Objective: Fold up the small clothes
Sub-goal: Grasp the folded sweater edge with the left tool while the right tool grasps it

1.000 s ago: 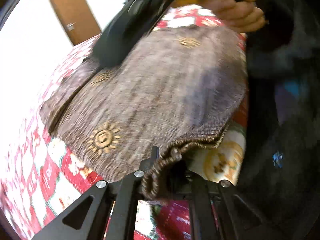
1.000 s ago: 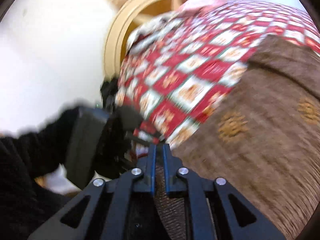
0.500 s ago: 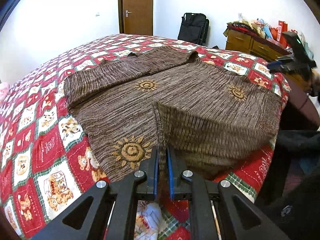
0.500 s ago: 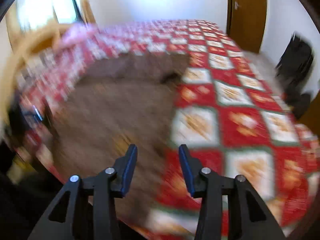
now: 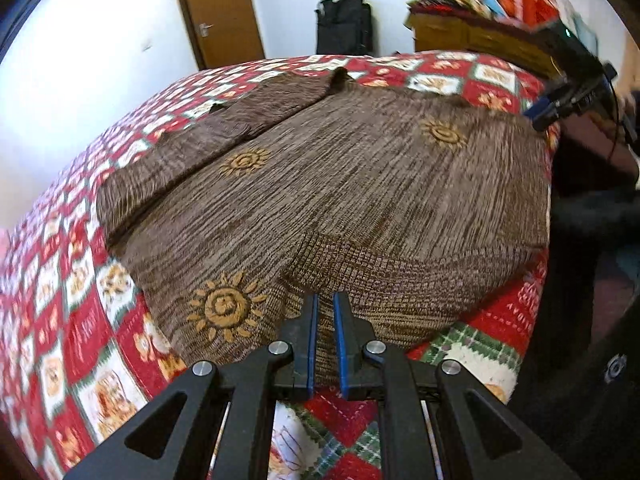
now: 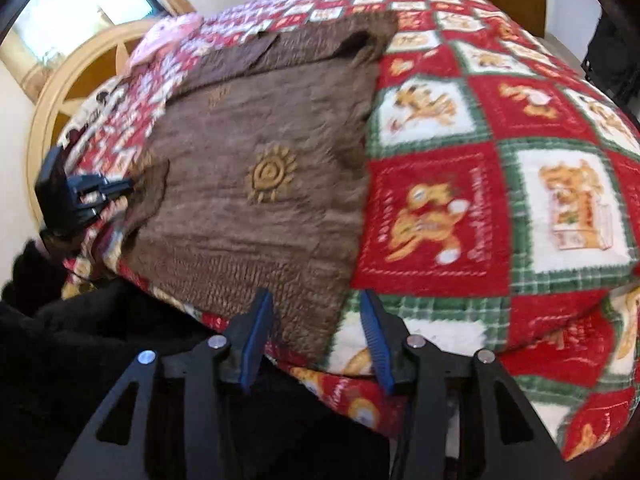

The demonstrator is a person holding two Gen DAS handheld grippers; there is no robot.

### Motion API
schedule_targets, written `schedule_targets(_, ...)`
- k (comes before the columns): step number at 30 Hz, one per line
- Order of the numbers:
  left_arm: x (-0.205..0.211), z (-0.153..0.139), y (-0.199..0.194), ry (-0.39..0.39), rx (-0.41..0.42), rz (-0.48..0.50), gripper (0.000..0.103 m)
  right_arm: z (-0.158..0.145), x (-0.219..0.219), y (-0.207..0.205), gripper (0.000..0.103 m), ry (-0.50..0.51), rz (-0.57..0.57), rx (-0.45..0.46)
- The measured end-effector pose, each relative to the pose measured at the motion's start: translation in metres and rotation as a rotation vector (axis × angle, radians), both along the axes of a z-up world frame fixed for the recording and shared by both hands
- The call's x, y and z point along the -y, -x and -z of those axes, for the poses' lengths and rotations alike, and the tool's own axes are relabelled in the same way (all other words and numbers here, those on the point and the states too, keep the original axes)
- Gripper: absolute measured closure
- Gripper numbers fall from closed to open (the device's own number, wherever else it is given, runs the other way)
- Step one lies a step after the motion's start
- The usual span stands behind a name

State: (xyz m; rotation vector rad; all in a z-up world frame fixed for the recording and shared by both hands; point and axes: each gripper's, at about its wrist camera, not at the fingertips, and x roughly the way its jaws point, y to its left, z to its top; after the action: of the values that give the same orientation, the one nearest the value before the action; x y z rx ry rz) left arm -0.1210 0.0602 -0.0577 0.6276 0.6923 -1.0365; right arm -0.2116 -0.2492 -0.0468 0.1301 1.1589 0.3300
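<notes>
The right gripper [image 6: 316, 336] has swung to the sweater's [image 5: 340, 184] right hem corner — jaws opening, corner between them unpinched. The left gripper [image 5: 324, 336] pinches the folded hem on the bed [image 5: 80, 320].

White walls [image 5: 100, 60], wooden door [image 5: 218, 12], cluttered dresser [image 5: 472, 36].

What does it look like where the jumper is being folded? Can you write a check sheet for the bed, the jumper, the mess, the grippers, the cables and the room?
Surface: bed quilt, red, white and green squares with cartoon prints.
Job's things: brown knitted sweater with gold sun motifs, lying flat, one sleeve folded across.
Clutter: pink cloth at the far end of the bed.
Grippers: left gripper shut on the sweater's ribbed hem; right gripper jaws opening, over the sweater's near corner, not pressing it.
Cables: thin dark cable by the right gripper.
Surroundings: wooden door, black bag, crowded dresser, round wooden frame.
</notes>
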Motion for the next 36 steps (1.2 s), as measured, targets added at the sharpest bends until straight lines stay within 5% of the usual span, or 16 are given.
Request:
schedule_targets(3,0.003,-0.004,-0.005,-0.016,0.031,0.003,0.094,-0.003,-0.013,0.005,0.058,0.017,-0.05,-0.009)
schedule_targets(4,0.002,-0.008,-0.008,0.006,0.036,-0.004,0.095,-0.003,-0.018,0.003,0.064,0.038,-0.067,-0.022)
schedule_targets(5,-0.001,-0.013,-0.011,0.036,0.031,-0.01,0.094,0.001,-0.019,0.006,0.083,0.058,-0.082,-0.031)
schedule_targets(6,-0.003,-0.017,-0.015,0.07,0.021,-0.017,0.094,0.003,-0.023,0.008,0.087,0.09,-0.101,-0.039)
schedule_targets(9,0.003,-0.016,-0.025,0.055,0.024,-0.03,0.092,0.0,-0.023,0.005,0.091,0.057,-0.114,-0.049)
schedule_targets(14,0.021,0.012,-0.034,-0.084,-0.071,0.025,0.046,-0.017,-0.012,-0.006,0.091,-0.127,-0.066,-0.017)
schedule_targets(16,0.025,0.017,-0.032,-0.1,-0.093,0.067,0.044,-0.023,-0.013,-0.011,0.091,-0.161,-0.048,0.0)
schedule_targets(22,0.032,0.023,-0.034,-0.082,-0.1,0.091,0.048,-0.019,-0.021,-0.024,0.091,-0.152,-0.033,-0.013)
schedule_targets(23,0.031,0.022,-0.034,-0.071,-0.111,0.085,0.065,-0.019,-0.022,-0.025,0.091,-0.156,-0.031,-0.014)
schedule_targets(26,0.026,0.02,-0.034,-0.031,-0.169,0.051,0.088,-0.02,-0.02,-0.023,0.091,-0.189,-0.016,-0.005)
schedule_targets(30,0.014,0.021,-0.035,0.044,-0.252,-0.033,0.091,-0.026,-0.013,-0.028,0.091,-0.248,0.013,0.006)
schedule_targets(36,0.0,-0.017,-0.034,0.16,-0.201,-0.151,0.091,-0.031,0.007,-0.052,0.092,-0.394,0.109,0.004)
